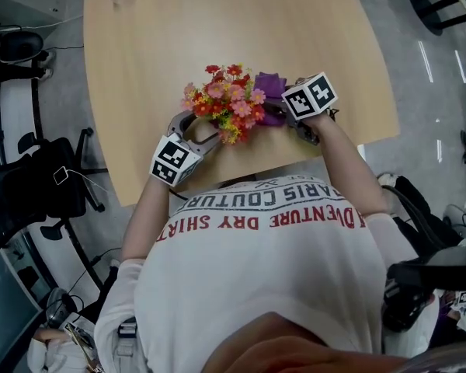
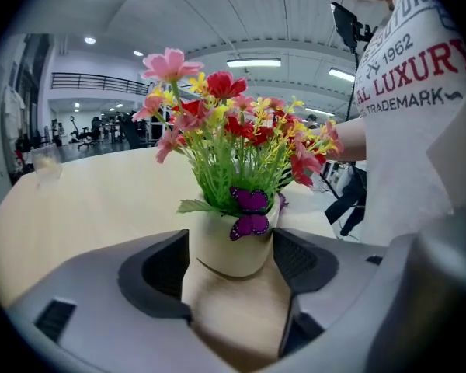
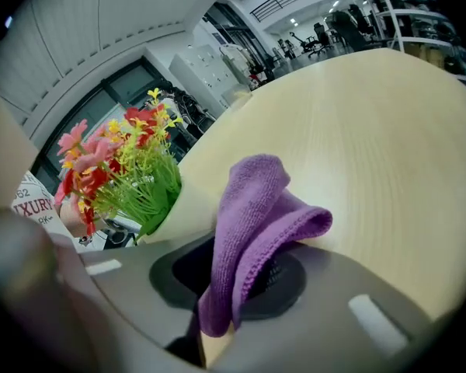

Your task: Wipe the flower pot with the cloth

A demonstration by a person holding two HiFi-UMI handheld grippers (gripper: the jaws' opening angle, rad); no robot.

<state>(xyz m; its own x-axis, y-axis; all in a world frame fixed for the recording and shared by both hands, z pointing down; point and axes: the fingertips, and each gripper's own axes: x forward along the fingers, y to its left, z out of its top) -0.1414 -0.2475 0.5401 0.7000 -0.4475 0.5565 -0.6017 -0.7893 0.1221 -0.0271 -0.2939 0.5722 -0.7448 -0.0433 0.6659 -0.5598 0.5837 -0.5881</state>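
Flower pot (image 2: pixel 227 256) braced for wiping at near edge of tabletop (image 1: pixel 241 22).
Left gripper (image 2: pixel 231 247) clasps the flower pot on both sides to hold it still; right gripper (image 3: pixel 233 278), clamped on the purple cloth (image 3: pixel 252 208), holds it just right of the pot.

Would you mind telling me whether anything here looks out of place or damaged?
Nothing stands out. The pot stands upright on the table between the jaws of the left gripper, its flowers intact, and the right gripper holds the cloth beside it.
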